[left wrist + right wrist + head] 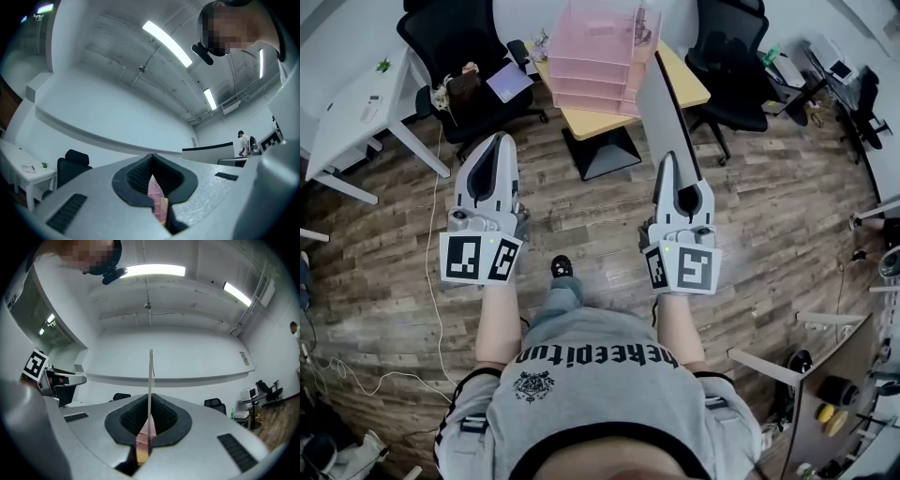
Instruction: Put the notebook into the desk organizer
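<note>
Holding the thin grey flat notebook edge-on in our right gripper, jaws pinched tight on it, we've yet to slot it into the pink tiered plastic desk organizer ahead on the yellow table; left gripper closed, empty.

Left gripper jaws pressed together — pink organizer glimpsed through gap below; black chair left.

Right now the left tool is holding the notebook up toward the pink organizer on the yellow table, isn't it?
No, the right tool holds the notebook, clamped edge-on in the right gripper view; the left tool is shut and empty. The notebook does point toward the pink organizer on the yellow table.
</note>
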A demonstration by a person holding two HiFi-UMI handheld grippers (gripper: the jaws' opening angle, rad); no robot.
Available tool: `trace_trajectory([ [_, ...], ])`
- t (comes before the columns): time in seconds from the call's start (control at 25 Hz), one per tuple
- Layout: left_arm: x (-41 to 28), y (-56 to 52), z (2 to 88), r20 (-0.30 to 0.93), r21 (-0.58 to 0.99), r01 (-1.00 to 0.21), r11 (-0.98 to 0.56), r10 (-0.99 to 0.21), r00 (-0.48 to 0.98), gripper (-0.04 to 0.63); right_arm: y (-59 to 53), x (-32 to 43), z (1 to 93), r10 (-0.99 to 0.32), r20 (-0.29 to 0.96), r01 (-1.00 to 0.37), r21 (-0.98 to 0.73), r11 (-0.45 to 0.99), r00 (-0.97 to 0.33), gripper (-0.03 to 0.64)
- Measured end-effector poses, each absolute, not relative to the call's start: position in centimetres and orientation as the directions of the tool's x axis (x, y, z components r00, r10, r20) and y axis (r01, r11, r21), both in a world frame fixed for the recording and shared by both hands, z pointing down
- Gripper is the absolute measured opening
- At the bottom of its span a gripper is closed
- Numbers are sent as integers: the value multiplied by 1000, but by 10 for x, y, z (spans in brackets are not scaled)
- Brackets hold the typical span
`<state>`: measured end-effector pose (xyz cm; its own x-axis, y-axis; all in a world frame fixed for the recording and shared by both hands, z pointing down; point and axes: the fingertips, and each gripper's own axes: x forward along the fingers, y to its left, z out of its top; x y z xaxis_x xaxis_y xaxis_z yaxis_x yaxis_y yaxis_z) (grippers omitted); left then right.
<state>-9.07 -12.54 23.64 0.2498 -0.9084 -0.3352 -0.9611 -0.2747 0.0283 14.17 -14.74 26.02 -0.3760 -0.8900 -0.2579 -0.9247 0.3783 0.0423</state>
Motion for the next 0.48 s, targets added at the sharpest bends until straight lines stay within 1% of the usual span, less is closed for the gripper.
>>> trace_trajectory([
  [0.48,-138,-224,233,-336,36,-945,-326,-894,295,3,-235,94,255,-907,-259,-942,48,332,-333,9],
])
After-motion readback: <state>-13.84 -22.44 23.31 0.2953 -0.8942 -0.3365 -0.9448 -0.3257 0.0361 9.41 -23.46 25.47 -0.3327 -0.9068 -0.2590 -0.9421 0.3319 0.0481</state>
